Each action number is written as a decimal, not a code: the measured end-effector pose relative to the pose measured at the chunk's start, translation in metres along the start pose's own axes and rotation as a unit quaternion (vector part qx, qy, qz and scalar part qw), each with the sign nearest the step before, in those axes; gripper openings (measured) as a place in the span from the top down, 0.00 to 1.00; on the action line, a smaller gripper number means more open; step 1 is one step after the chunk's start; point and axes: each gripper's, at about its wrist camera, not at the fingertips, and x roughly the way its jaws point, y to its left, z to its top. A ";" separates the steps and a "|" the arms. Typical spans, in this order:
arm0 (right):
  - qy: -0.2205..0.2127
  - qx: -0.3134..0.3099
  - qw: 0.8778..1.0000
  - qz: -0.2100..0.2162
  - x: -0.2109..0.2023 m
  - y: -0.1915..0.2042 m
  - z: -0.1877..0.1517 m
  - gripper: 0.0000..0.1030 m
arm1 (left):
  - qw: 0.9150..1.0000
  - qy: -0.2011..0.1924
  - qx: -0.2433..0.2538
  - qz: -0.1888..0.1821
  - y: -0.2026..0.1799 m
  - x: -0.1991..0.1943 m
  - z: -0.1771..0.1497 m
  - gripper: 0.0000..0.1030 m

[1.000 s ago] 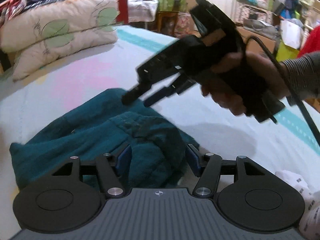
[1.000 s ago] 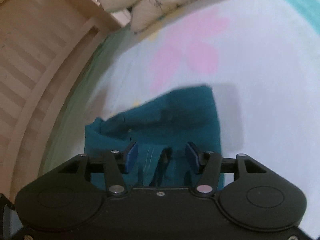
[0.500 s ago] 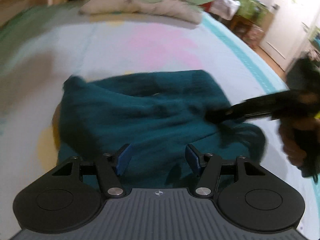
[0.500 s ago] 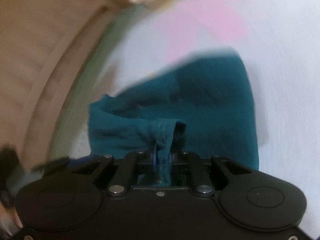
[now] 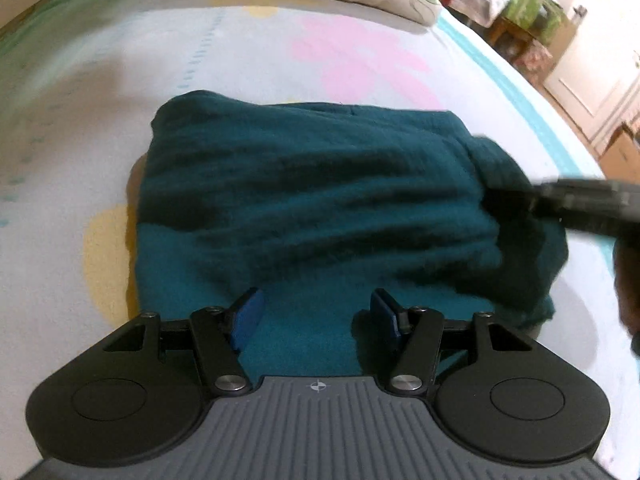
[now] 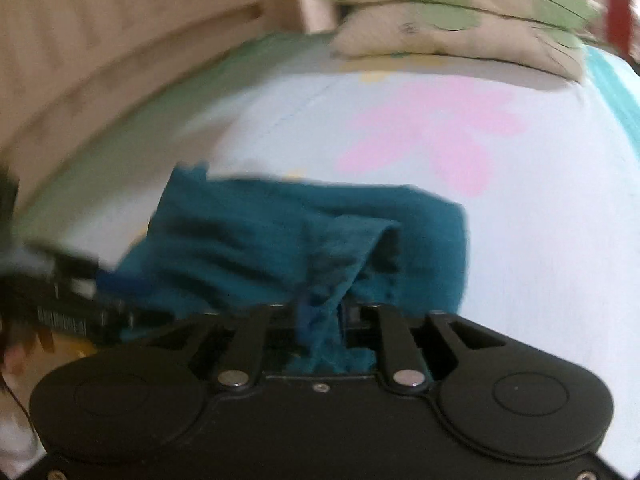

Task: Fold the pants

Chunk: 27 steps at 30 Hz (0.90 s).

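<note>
The crumpled teal cotton pants [image 5: 320,200] lie bunched on the flower-print bedsheet [image 5: 240,48], my right claw [image 6: 320,312] pinching their edge, left claw [image 5: 316,316] spread, so next I'd pull flat.

The left gripper [image 5: 316,316] has blue rubber pads [image 5: 246,318], black linkage arms with silver screws, and a ribbed grey body. The right gripper [image 6: 320,316] is all black, with round discs either side.
</note>
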 end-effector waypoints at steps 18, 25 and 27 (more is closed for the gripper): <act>0.041 0.105 0.987 0.117 0.055 -0.042 0.001 0.31 | 1.000 -0.016 -0.011 -0.017 0.011 -0.015 -0.019 0.44; 0.059 0.113 0.982 0.141 0.045 -0.027 0.007 0.85 | 0.996 -0.074 -0.055 -0.015 0.031 -0.038 -0.012 0.44; 0.040 0.086 0.985 0.144 0.025 -0.008 0.015 0.85 | 0.994 -0.090 -0.060 -0.007 0.037 -0.044 -0.008 0.44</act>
